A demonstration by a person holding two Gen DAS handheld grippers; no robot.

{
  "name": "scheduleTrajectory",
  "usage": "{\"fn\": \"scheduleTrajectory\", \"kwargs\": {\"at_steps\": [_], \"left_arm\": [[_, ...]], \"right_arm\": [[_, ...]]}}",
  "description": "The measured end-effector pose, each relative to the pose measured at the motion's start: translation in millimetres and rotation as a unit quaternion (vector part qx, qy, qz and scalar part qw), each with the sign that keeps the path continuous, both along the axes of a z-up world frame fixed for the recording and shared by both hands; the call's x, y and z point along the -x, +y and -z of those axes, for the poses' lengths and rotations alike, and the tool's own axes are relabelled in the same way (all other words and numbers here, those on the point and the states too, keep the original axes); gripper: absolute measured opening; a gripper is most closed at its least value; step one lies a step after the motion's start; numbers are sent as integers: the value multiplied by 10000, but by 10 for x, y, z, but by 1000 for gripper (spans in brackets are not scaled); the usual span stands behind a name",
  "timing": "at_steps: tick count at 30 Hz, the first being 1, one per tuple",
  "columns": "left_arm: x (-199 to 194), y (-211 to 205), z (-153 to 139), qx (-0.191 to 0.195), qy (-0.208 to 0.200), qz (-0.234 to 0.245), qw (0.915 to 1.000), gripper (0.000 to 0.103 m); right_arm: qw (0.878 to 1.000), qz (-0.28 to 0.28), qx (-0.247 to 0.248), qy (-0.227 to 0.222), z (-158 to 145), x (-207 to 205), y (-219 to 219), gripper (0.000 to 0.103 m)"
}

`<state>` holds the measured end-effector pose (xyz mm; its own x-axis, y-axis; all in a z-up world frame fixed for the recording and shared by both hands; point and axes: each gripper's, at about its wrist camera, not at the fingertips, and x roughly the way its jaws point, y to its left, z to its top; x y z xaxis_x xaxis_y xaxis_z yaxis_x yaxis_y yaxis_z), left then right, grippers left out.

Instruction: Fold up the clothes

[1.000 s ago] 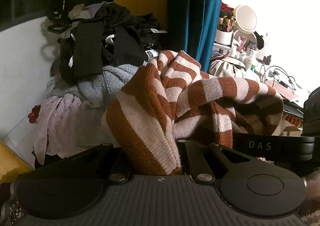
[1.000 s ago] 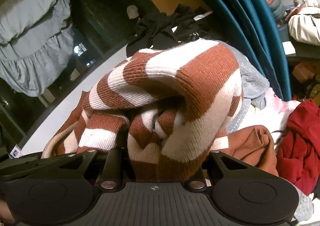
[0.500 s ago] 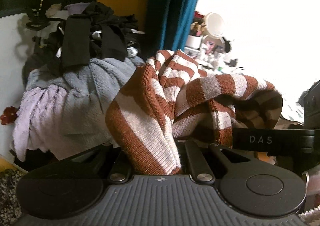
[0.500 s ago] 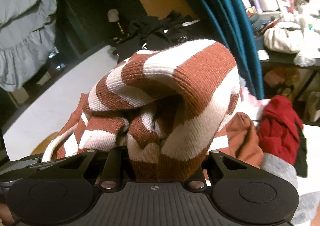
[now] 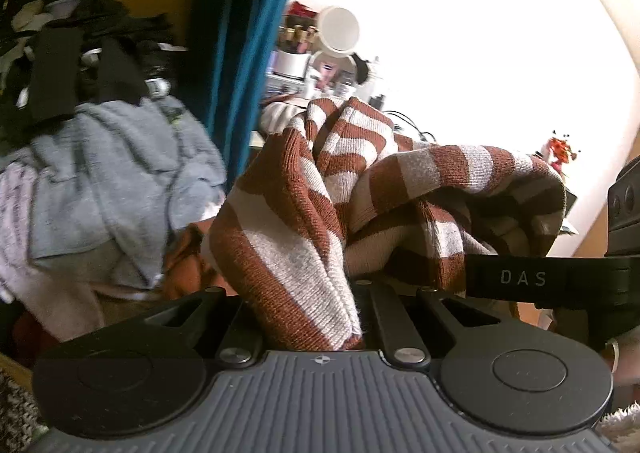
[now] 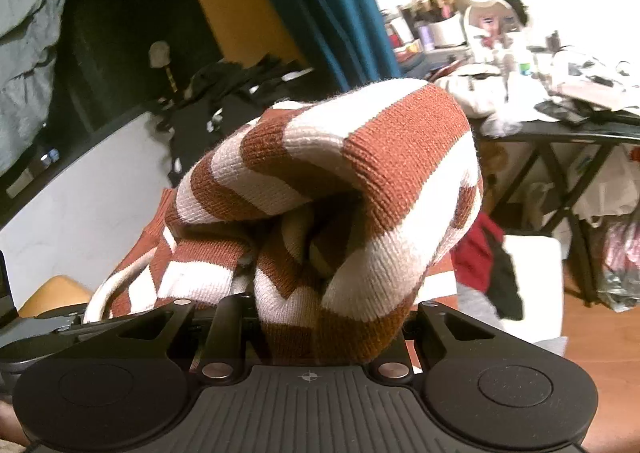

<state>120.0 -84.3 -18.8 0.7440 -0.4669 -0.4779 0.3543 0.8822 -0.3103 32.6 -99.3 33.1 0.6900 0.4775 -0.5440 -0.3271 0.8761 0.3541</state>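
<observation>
Both grippers hold the same striped sweater [image 5: 304, 237], rust-brown and cream knit, lifted clear of the heap of clothes [image 5: 100, 173] that lies to one side. The left gripper [image 5: 312, 317] has its jaws pressed close on a thick fold of the knit, which rises straight out from between them. The right gripper [image 6: 320, 333] pinches a fatter bunch of the same sweater [image 6: 332, 189], its jaws a little wider because more cloth is wadded in there. In the left view the right gripper's black body [image 5: 560, 281] shows just beside the fabric, so the two hands are close together and the sweater sags in a crumpled loop between them.

As I read it, the step in hand is carrying the sweater off the heap to get it open for folding. To do it well, the hands should draw apart until the cloth between them hangs flat and the stripes run straight. Neither grip looks to be on a clean edge or shoulder. Each has a lump, so it may pay to lay the sweater down on a bare surface and take it again at the shoulders or hem. Keep the pinch firm, because loose knit slides. The dark curtain [image 6: 332, 13] and the cluttered table [image 6: 560, 129] stand near, so swing gently.
</observation>
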Motion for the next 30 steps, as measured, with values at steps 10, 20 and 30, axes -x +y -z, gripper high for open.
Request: {"fn": "scheduleTrajectory", "kwargs": {"at_steps": [10, 20, 30], "left_arm": [[-265, -1268, 7, -123, -4, 311, 9994, 10], [-493, -3304, 15, -4, 68, 588, 9982, 10], [-638, -4548, 94, -96, 282, 1127, 9932, 10]], "right_arm": [[9992, 292, 40, -287, 55, -146, -1180, 21], [9963, 521, 372, -568, 6, -316, -3097, 21], [9924, 1085, 333, -474, 176, -271, -4446, 21]]}}
